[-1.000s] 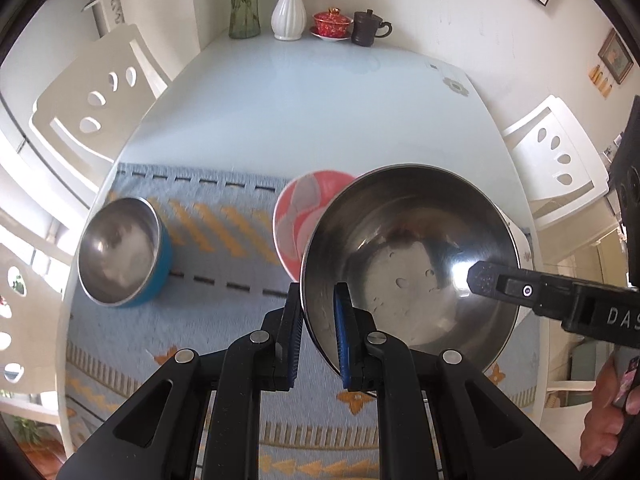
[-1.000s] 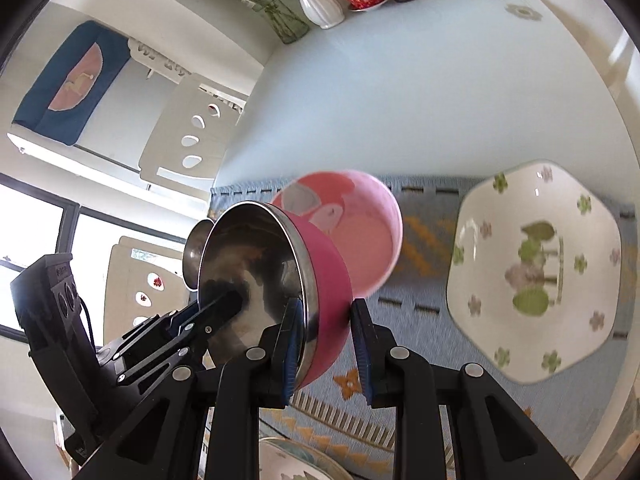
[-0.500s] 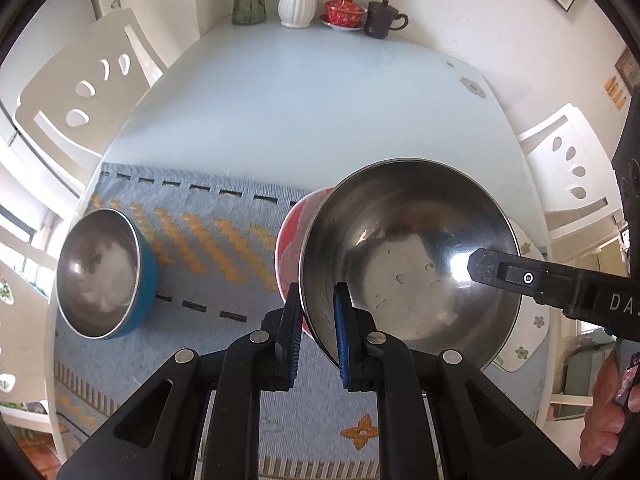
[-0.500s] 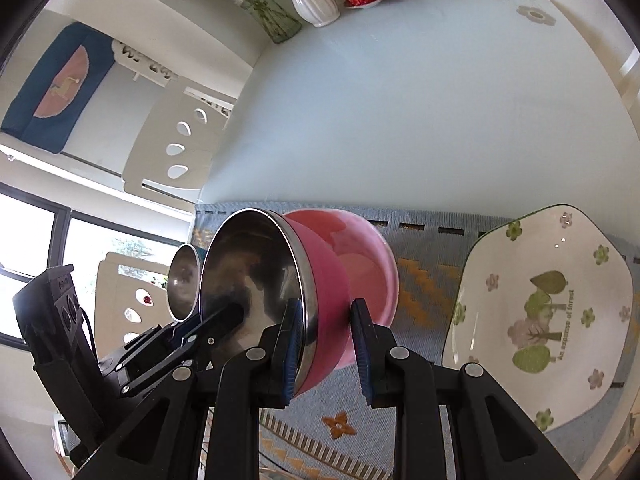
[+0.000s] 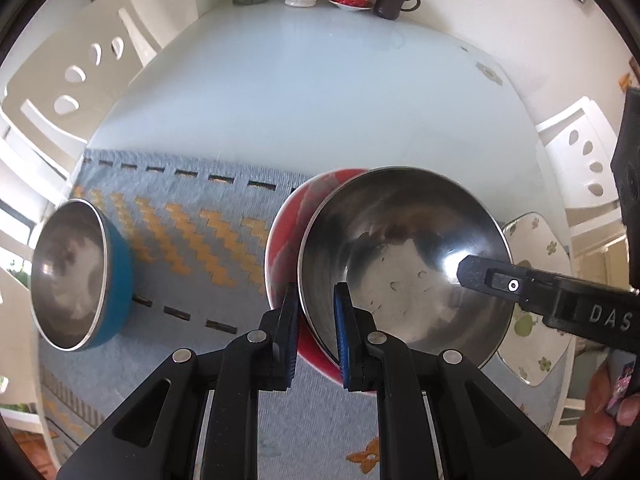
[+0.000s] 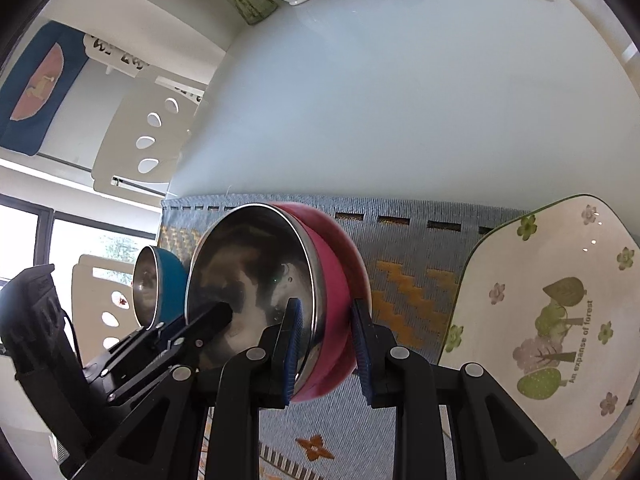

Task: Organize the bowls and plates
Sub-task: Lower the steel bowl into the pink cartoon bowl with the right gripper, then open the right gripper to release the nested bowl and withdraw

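The pink bowl (image 5: 404, 264), steel-lined, hangs tilted above the woven mat (image 5: 192, 240), carried by both tools at once and overlapping a second pink dish (image 5: 288, 240) that shows just behind it; whether the two touch cannot be told.

Going left to right in the left wrist view: the blue bowl (image 5: 80, 276) stands alone on the mat's left side, well apart from the others. Next, the left gripper (image 5: 316, 320) is clamped on the near rim of the pink bowl, one pad inside and one outside. At the bowl's far rim the right gripper (image 6: 324, 340) is likewise closed on the wall, its inner finger lying across the steel lining. Furthest right, the flowered plate (image 6: 560, 320) lies on the mat just beside the held bowl.

By my reading, the sorting is partway: the pink bowl looks about to be nested, while the blue bowl and the flowered plate are not yet gathered.
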Tool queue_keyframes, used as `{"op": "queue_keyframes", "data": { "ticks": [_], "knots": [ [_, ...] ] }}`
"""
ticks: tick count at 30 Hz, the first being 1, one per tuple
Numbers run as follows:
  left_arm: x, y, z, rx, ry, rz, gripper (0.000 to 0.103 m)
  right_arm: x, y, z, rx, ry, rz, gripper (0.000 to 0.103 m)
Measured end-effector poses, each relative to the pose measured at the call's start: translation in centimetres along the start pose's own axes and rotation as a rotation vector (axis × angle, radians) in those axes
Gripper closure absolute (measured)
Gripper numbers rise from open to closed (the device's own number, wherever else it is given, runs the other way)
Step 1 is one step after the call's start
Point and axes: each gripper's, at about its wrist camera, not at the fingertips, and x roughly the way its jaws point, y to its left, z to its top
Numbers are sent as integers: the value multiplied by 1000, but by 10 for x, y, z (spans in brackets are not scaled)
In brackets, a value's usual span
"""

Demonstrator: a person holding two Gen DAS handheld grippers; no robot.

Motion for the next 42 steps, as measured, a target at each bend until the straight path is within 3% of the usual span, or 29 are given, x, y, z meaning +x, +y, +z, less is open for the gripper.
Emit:
{"op": "queue_keyframes", "data": {
  "ticks": [13,21,35,42],
  "knots": [
    [-1,-1,1,6,-6,15,87,3,0,0,-7,5,-1,78],
    [-3,7,3,-30,10,-21,86,-6,-3,0,6,-30,17,78],
    [-20,5,2,-16,-29,-10,86,-25,-5,-12,15,-52,26,78],
    [-26,8,0,-33,-33,-15,85,-10,-6,-25,-6,7,-9,78]
  ]
}}
